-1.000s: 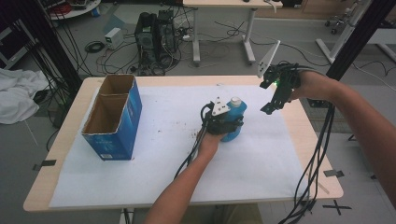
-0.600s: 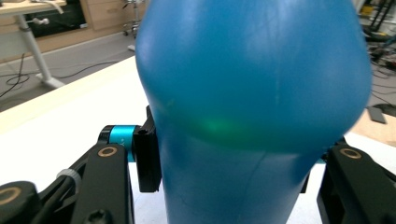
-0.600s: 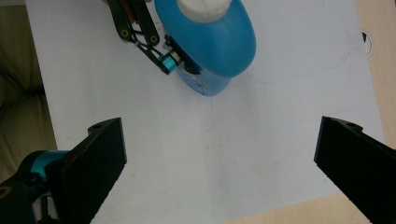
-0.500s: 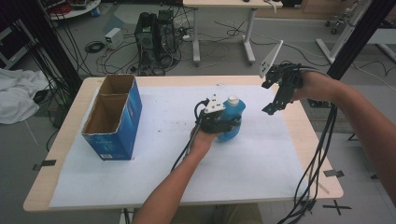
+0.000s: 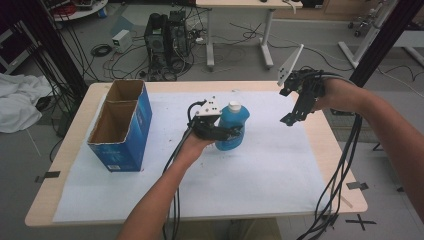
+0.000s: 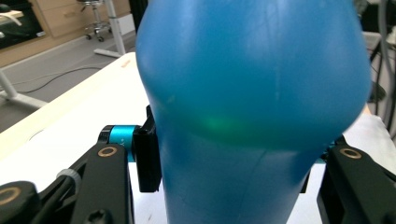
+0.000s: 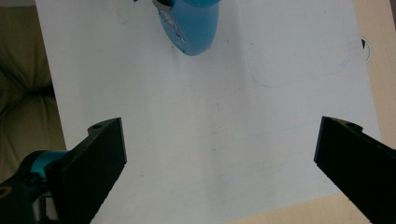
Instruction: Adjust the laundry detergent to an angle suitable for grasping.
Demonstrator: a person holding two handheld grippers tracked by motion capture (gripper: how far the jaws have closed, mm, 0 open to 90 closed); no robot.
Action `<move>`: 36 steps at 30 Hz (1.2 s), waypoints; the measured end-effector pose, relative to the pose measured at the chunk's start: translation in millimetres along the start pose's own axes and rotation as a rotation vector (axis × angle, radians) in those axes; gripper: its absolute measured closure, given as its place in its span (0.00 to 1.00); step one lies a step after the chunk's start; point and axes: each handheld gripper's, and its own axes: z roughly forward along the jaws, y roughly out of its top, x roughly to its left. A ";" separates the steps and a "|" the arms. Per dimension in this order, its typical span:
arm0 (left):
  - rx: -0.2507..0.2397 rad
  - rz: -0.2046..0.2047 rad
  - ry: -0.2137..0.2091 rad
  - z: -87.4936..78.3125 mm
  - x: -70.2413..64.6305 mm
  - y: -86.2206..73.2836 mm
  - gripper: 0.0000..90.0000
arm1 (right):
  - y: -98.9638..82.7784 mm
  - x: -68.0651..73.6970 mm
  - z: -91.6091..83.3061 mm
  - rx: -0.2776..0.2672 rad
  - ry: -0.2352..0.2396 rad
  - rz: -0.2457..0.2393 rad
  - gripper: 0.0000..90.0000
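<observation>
Two black pads (image 6: 148, 156) of the left gripper (image 5: 216, 131) press on opposite sides of the blue bottle (image 5: 232, 126), pinching it at the narrower part of its body just below the bulging shoulder, as the left gripper view shows from very close. The grip takes the bottle across its width, so its long axis runs roughly upright between the jaws, white cap (image 5: 235, 106) at the top and the base low over the white paper sheet (image 5: 260, 175) that covers the table (image 5: 65, 165). Whether the base rests on the sheet or hangs just clear of it cannot be told for certain.

Outward from that grip, the open blue cardboard box (image 5: 121, 125) stands to the left of the bottle, near the table's left edge, its two compartments facing up. Judged from this layout, the box is the likely goal, and the bottle would have to travel left and clear the box wall (image 5: 142, 117) before going down cap-up.

Farther off on the other side, the right gripper (image 5: 299, 104) hangs above the table's right part, jaws spread wide and holding nothing. Its own view looks down on bare sheet, with the bottle (image 7: 191, 25) well ahead of its tips. So the left hand (image 5: 192, 147) has the bottle and is also the one nearer the box.
</observation>
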 end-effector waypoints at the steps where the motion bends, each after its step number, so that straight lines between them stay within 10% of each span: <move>1: -0.004 -0.008 -0.011 -1.9 0.2 -0.4 0.49 | 0.9 0.6 -0.1 -0.004 0.000 -0.007 0.01; 17: 0.008 0.023 -0.227 -20.0 4.8 -7.6 0.49 | 6.0 10.7 -1.1 -0.003 -0.006 -0.018 0.01; 36: 0.040 0.100 -0.369 -1.3 12.8 -20.3 0.49 | 8.5 9.9 2.8 0.010 0.003 -0.005 0.01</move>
